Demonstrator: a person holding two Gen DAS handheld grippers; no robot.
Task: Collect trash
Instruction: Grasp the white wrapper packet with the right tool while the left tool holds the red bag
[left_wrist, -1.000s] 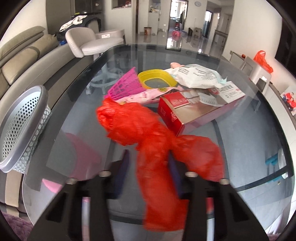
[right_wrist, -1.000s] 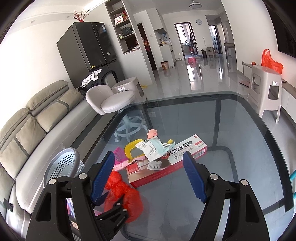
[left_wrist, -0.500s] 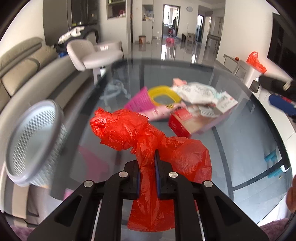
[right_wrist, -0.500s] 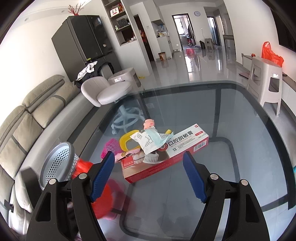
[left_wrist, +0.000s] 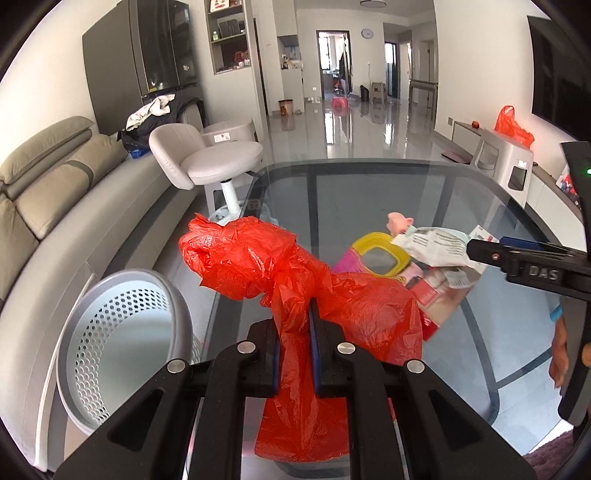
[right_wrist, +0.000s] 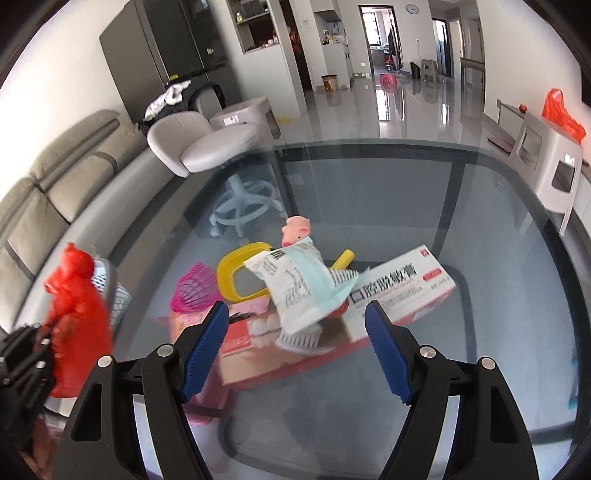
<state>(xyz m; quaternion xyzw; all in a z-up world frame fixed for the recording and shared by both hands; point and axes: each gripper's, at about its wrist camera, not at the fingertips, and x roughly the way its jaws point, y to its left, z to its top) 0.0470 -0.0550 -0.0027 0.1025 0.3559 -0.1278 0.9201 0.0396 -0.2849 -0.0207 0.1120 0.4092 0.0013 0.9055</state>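
At frame centre, left gripper (left_wrist: 293, 325) fingers clenched on crumpled, translucent red plastic bag (left_wrist: 295, 273); right gripper (right_wrist: 295, 325) released, empty.

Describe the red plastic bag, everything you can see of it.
The red plastic bag is thin, crinkled, glossy film, bunched and twisted into a loose rope with puffed lobes on either side. The left gripper is shut on its narrow middle, both pads pressing the film. A crumpled knot rises beyond the fingers; a flat tail hangs below them. It is lifted off the glass table, beside the perforated grey bin. In the right wrist view it appears blurred at the left edge, in front of the bin.
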